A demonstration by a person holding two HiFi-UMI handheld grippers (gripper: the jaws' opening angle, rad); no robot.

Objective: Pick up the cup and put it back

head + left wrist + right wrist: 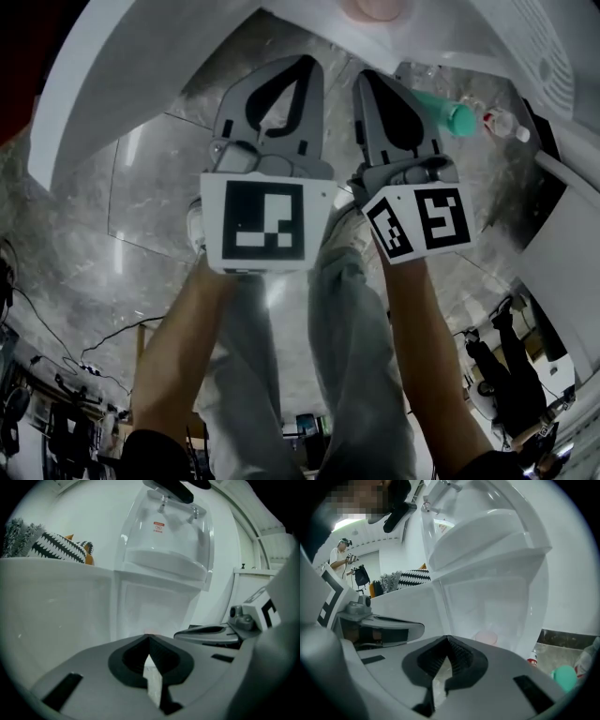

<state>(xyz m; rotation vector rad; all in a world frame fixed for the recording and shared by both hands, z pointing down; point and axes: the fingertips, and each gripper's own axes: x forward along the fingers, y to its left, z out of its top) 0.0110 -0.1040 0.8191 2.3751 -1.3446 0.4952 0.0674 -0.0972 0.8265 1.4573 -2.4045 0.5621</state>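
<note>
A pale pink cup (375, 7) stands on the white table (141, 66) at the top edge of the head view. In the right gripper view the cup (486, 637) shows dimly behind a clear plastic stand (487, 550), just beyond the jaws. My left gripper (307, 62) and right gripper (364, 77) are held side by side in front of the table, above the floor. The left gripper (149, 637) has its tips together with nothing between them. The right gripper (448, 638) is likewise shut and empty, apart from the cup.
A teal bottle (441, 111) and a clear bottle with a red cap (506, 122) lie on the marble floor at the right. A black-and-white patterned cushion (56, 545) sits behind the white surface. A person (340, 555) stands far off. The holder's legs are below the grippers.
</note>
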